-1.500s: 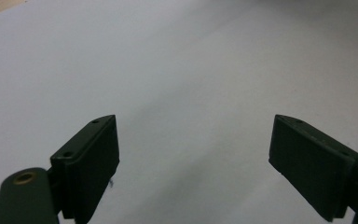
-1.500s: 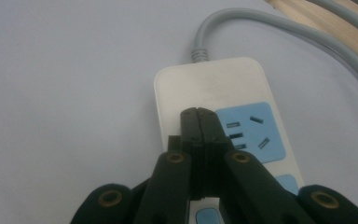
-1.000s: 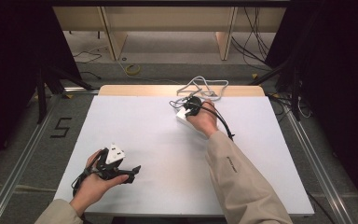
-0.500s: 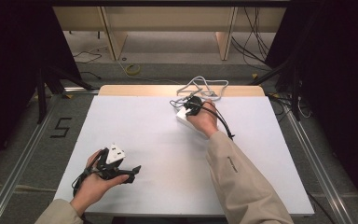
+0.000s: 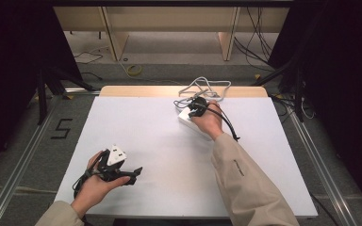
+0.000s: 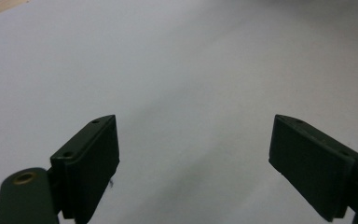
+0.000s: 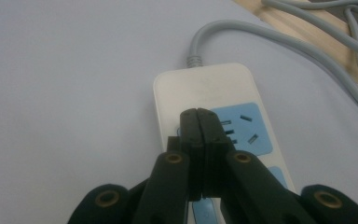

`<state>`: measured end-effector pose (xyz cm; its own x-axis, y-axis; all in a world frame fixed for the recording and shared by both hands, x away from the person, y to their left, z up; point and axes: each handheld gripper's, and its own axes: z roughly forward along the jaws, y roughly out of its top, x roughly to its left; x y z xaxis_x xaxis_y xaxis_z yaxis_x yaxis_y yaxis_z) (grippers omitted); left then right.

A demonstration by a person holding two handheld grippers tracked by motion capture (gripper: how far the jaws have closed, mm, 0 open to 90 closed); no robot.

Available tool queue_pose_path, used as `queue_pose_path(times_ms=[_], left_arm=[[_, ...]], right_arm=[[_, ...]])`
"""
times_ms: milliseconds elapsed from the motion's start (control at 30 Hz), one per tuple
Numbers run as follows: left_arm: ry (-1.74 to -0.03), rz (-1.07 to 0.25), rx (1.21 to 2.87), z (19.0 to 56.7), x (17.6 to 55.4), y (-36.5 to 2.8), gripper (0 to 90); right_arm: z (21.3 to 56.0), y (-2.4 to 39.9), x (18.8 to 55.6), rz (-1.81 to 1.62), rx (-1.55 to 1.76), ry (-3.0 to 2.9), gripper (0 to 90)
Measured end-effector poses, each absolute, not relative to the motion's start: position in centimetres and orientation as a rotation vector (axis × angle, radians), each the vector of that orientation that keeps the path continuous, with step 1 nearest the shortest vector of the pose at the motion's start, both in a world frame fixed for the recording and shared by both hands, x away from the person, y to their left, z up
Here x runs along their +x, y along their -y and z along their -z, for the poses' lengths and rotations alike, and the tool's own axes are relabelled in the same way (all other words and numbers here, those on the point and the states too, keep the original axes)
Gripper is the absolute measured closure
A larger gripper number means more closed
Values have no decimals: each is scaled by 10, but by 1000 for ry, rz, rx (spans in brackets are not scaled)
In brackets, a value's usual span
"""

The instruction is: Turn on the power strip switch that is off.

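A white power strip with blue socket panels lies at the table's far middle, and its grey cable runs off toward the back edge. My right gripper is shut with nothing between its jaws. Its tips sit over the strip at the left edge of a blue socket panel; whether they touch it I cannot tell. From above, the right gripper sits in the hand on top of the strip. My left gripper stands wide open over bare white table, at the front left.
The white table top has a wooden strip along its far edge, where the grey cable lies in loose loops. Dark floor, metal rails and black curtains surround the table.
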<state>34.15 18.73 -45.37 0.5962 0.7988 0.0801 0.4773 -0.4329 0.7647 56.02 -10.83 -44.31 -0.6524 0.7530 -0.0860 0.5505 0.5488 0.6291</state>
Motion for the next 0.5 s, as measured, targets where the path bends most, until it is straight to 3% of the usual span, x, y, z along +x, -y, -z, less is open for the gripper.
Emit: queue_pose_path(times_ms=[500], left_arm=[[-1005,-568,2106,454,342,-187,155]], right_arm=[[437,126,550,-864,1068,-2430,857]])
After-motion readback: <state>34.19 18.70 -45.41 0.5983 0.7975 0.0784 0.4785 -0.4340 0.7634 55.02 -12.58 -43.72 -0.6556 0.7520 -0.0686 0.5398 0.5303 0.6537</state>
